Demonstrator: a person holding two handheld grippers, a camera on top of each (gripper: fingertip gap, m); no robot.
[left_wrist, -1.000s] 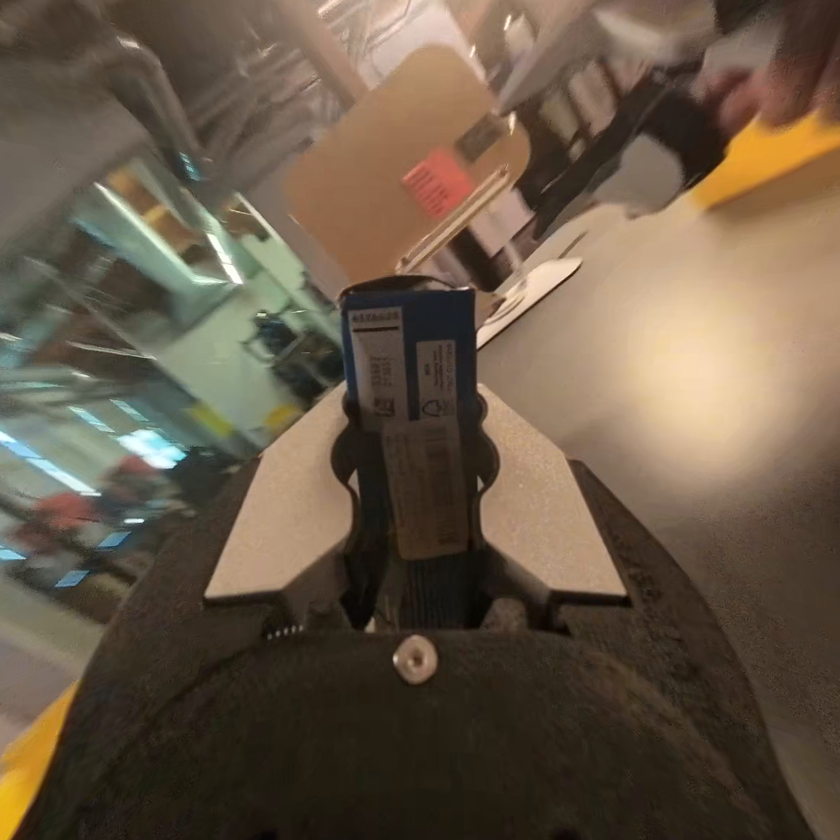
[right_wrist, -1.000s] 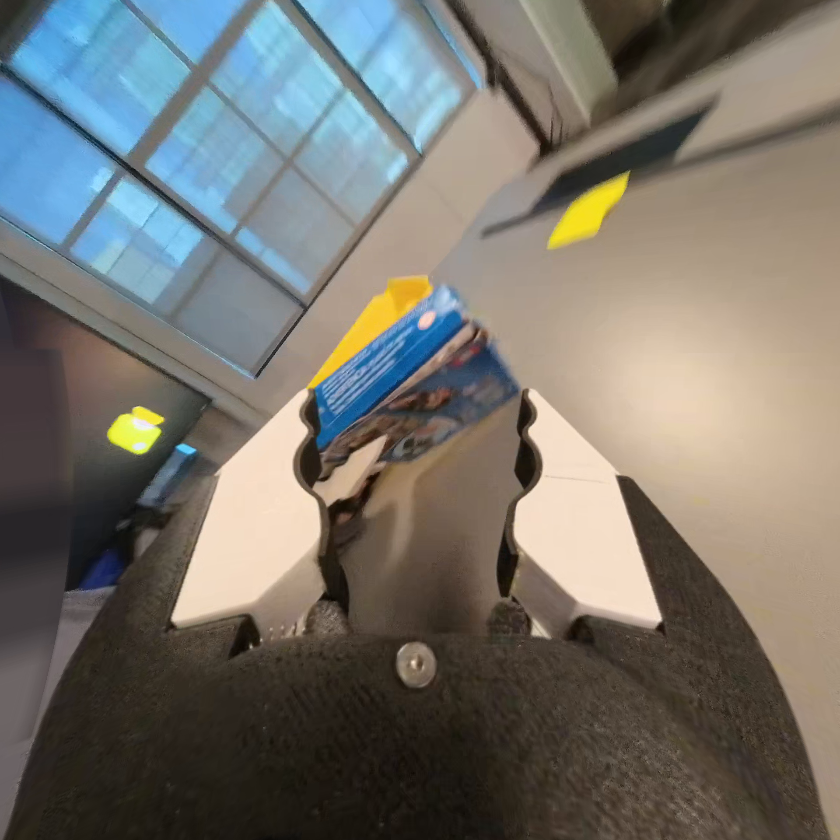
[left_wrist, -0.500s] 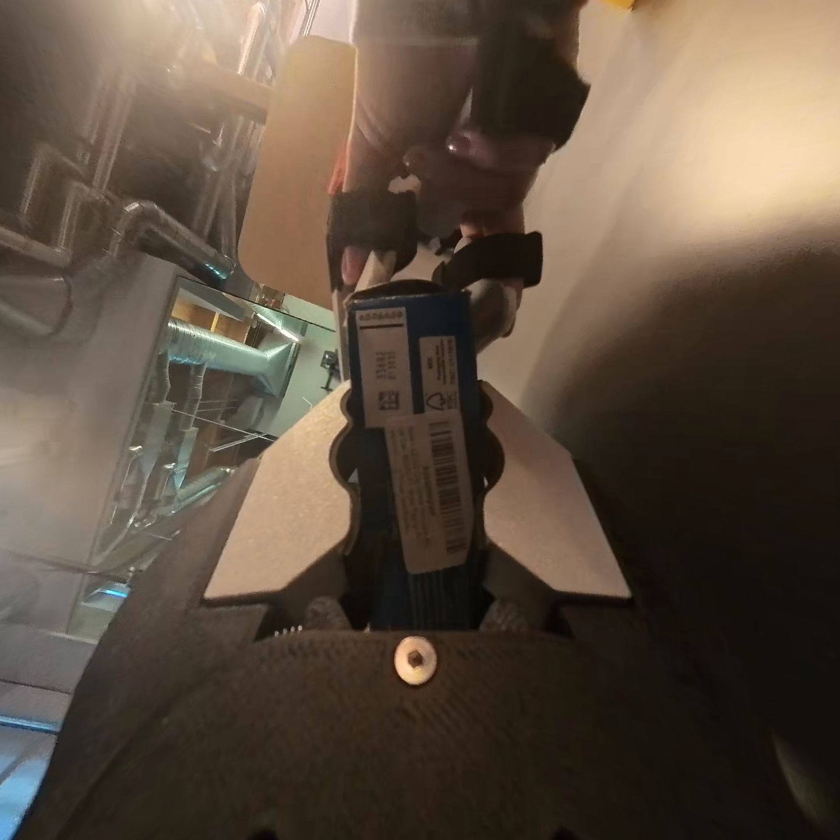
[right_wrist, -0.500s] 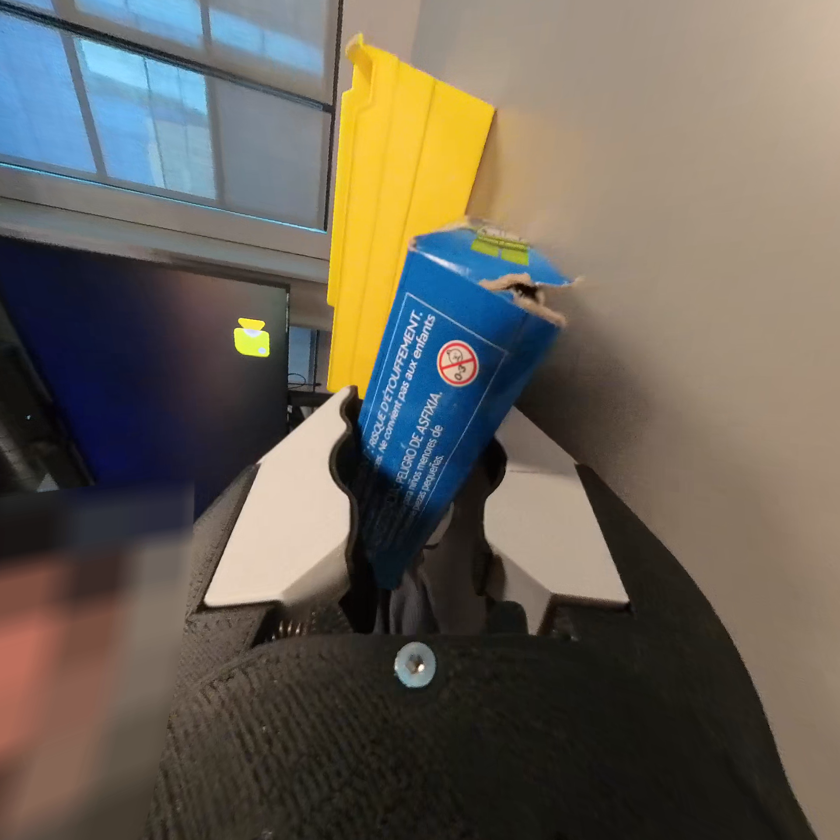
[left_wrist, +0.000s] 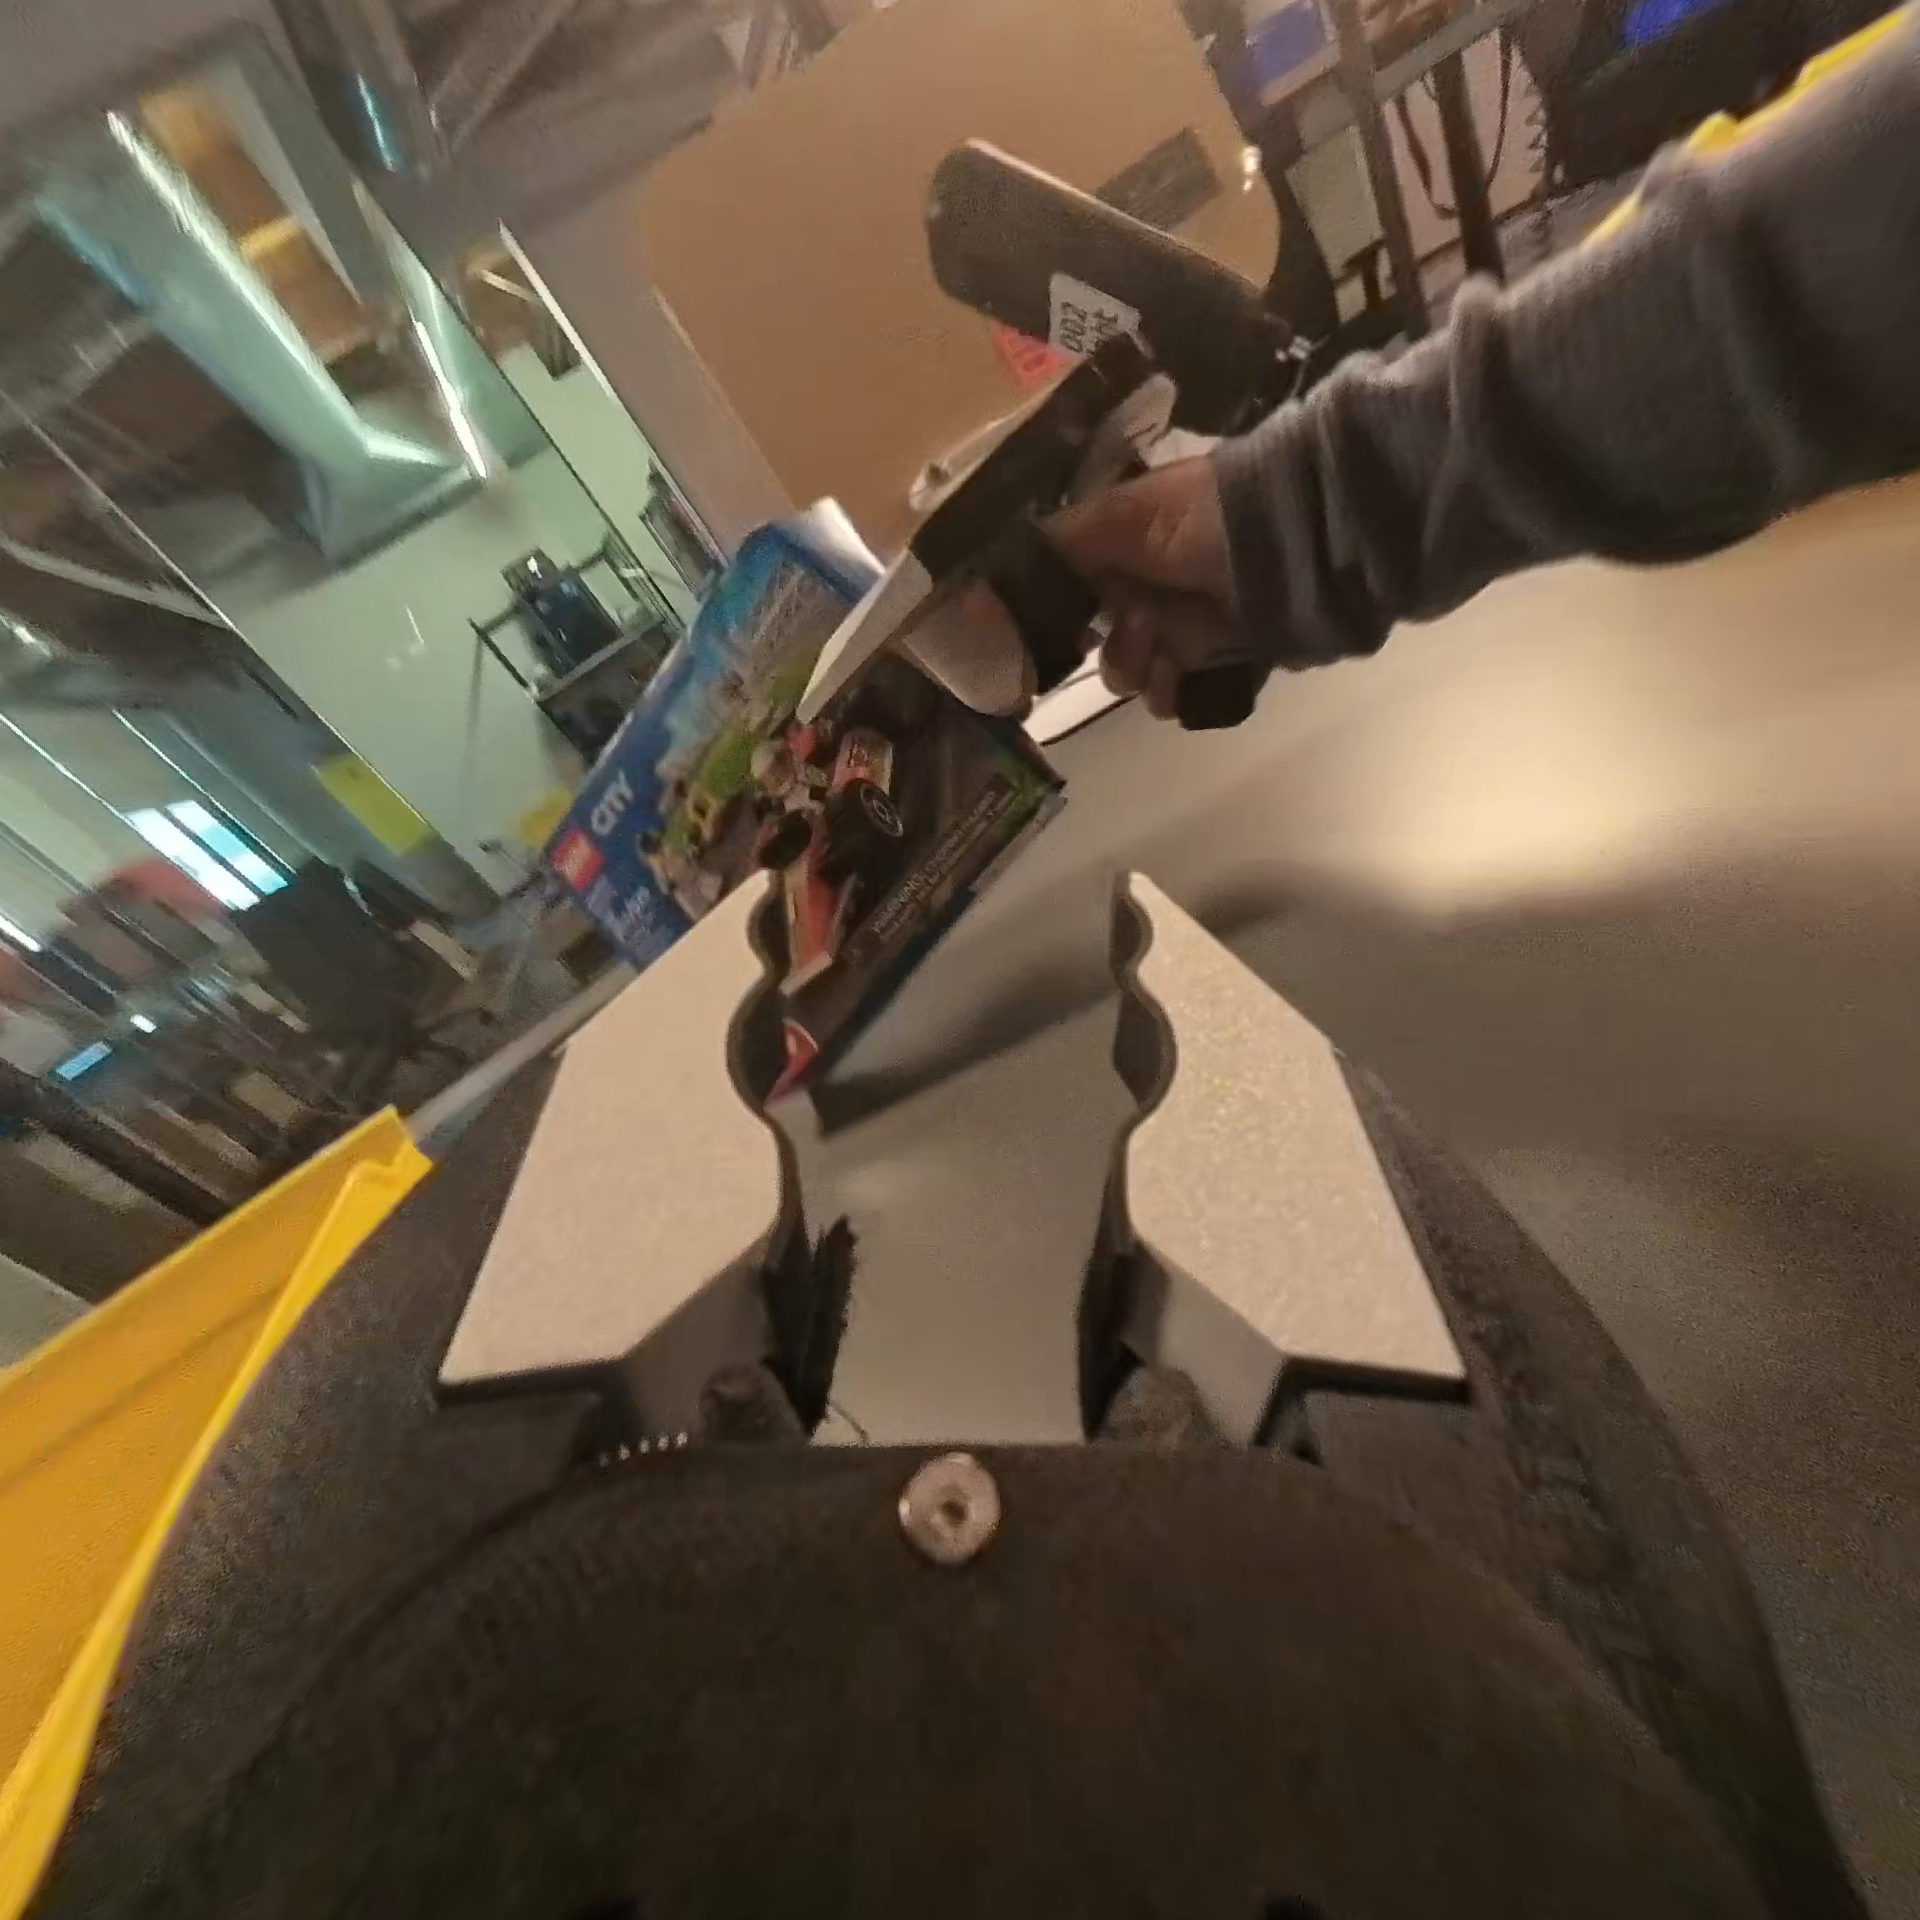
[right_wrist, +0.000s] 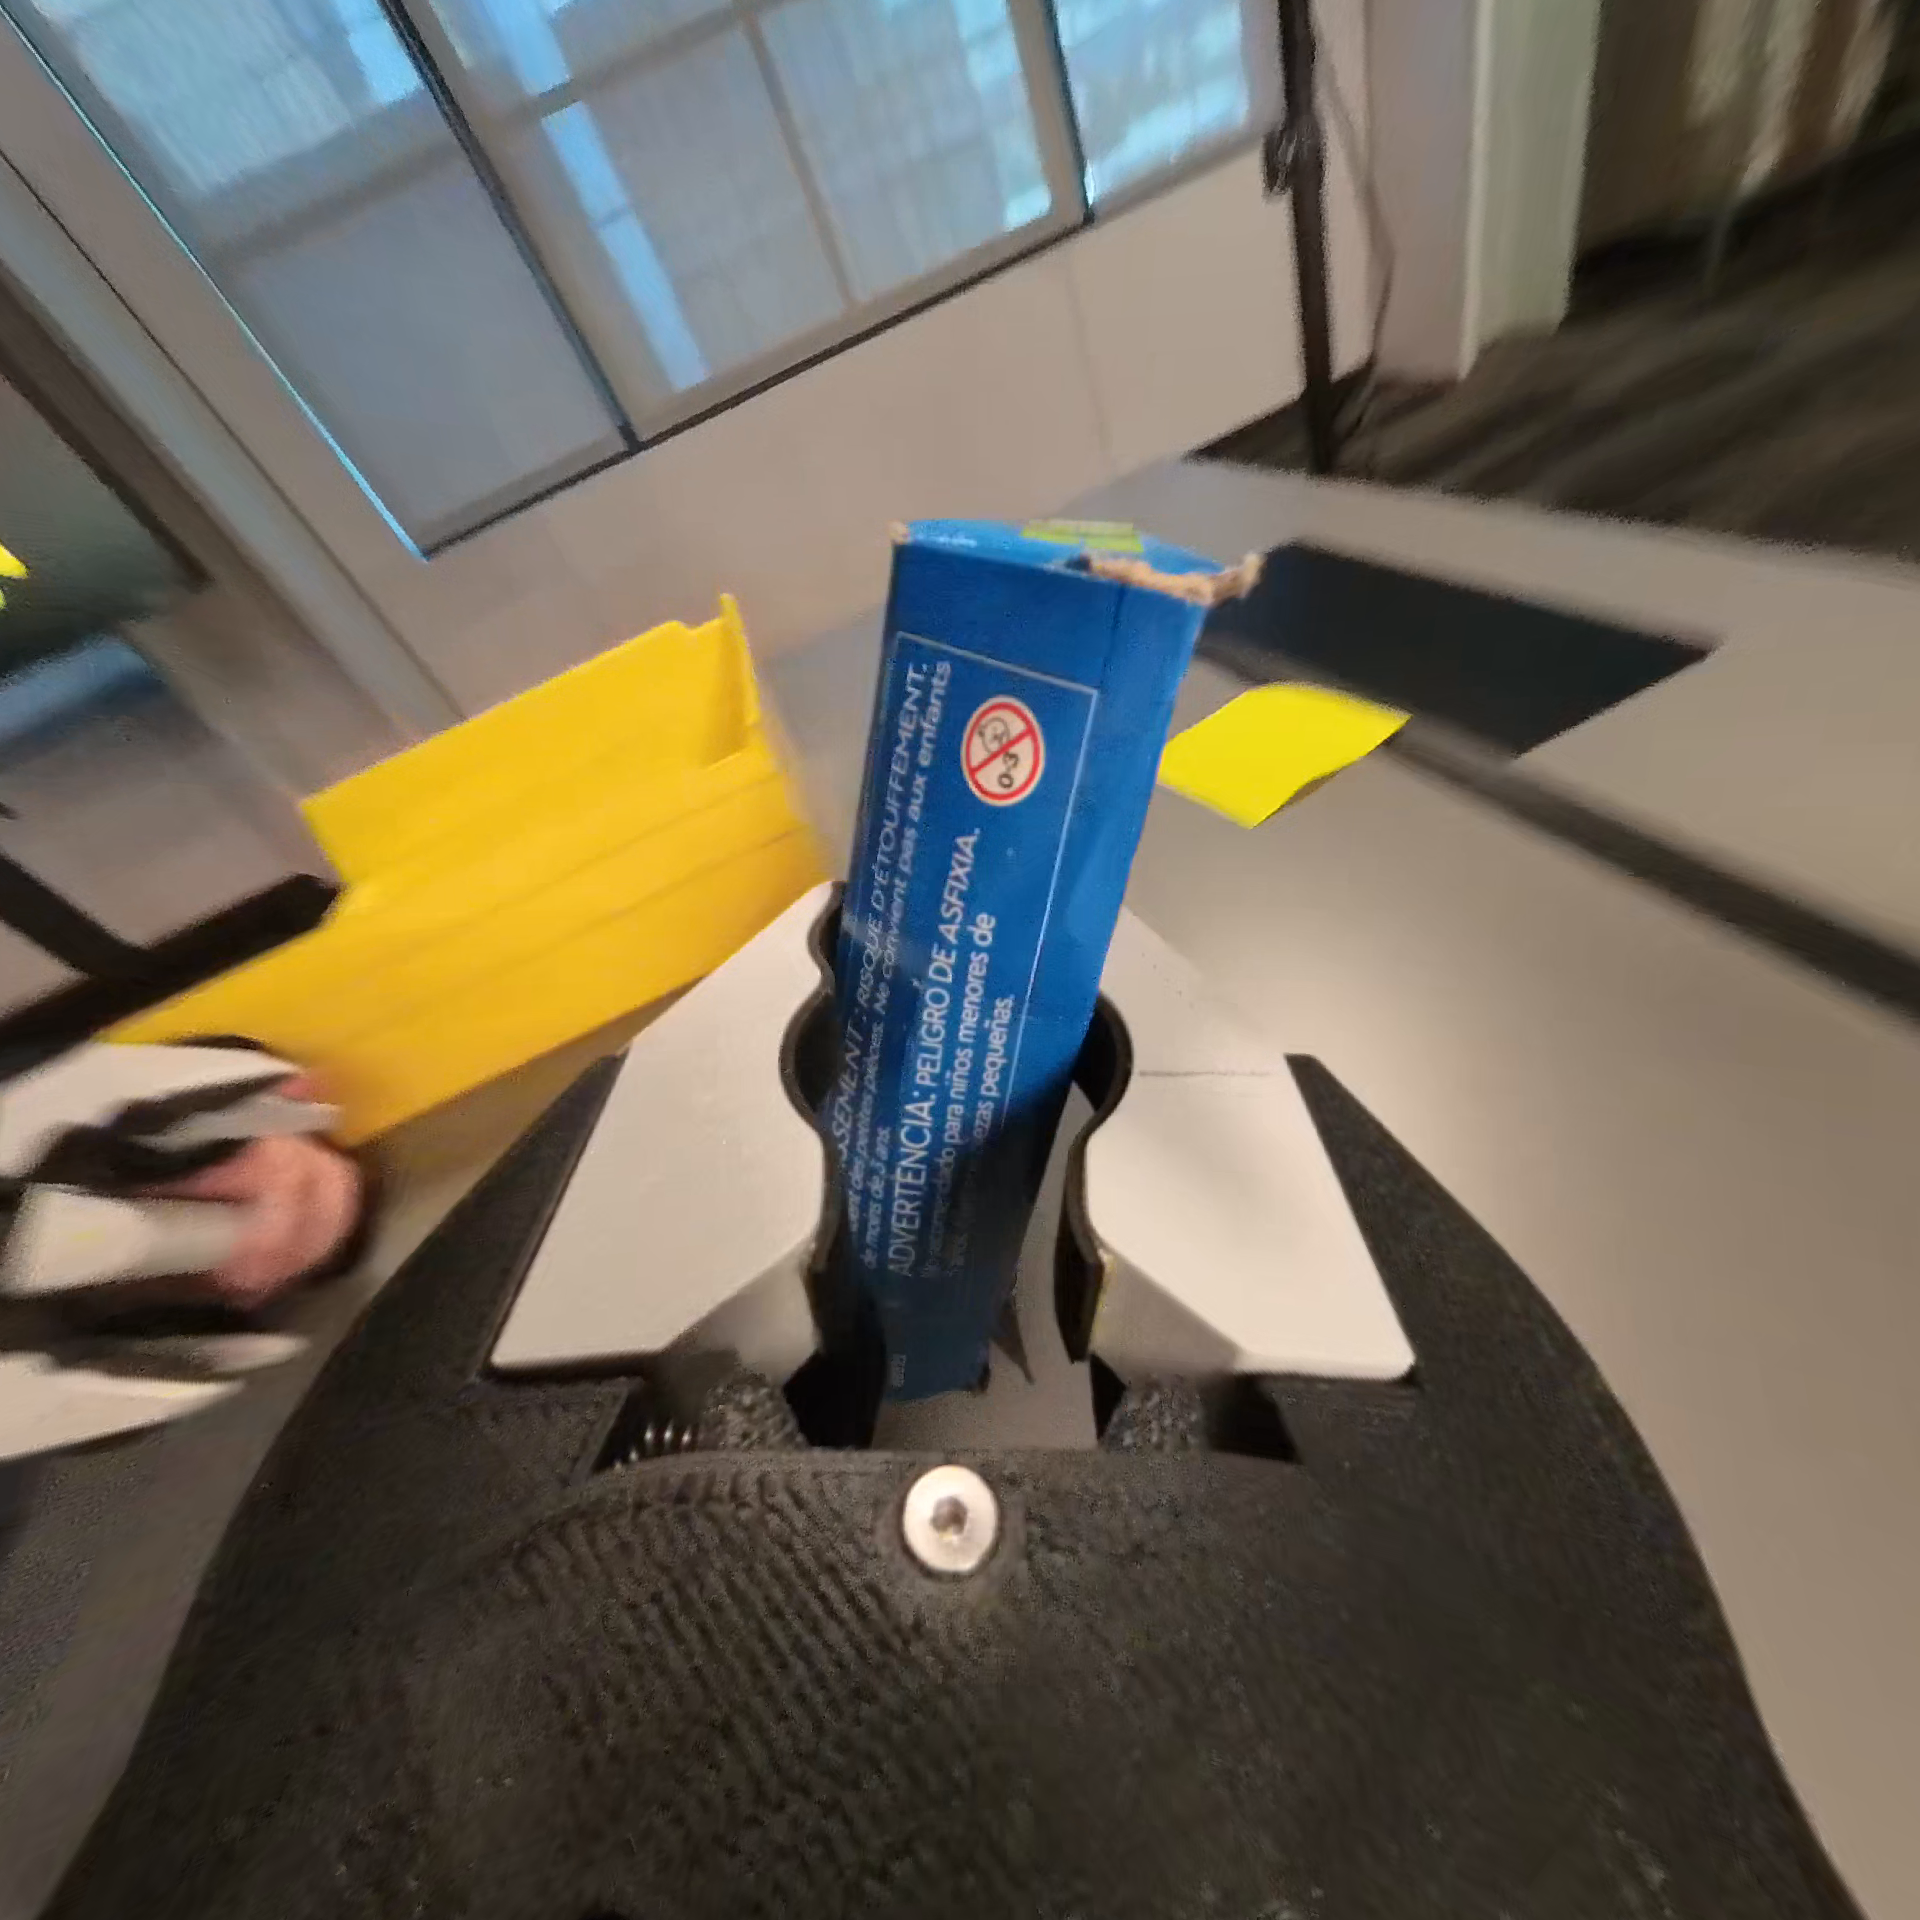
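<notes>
Having let go of the blue toy box (left_wrist: 831, 790), the left gripper (left_wrist: 940, 925) now stands spread, the box just ahead of its left finger and pinched instead between the right gripper (right_wrist: 961, 997) fingers beside a yellow bin (right_wrist: 540, 873).

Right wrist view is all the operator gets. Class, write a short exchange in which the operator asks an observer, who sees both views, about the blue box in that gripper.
Operator: Is the left gripper gripping my blue box too?
Observer: No. The left gripper is open; a corner of the blue box sits beside its left finger, with a clear gap to the right one.
Operator: What is on the box's broad face?
Observer: A picture of a red racing car, turned toward the left wrist view.
</notes>
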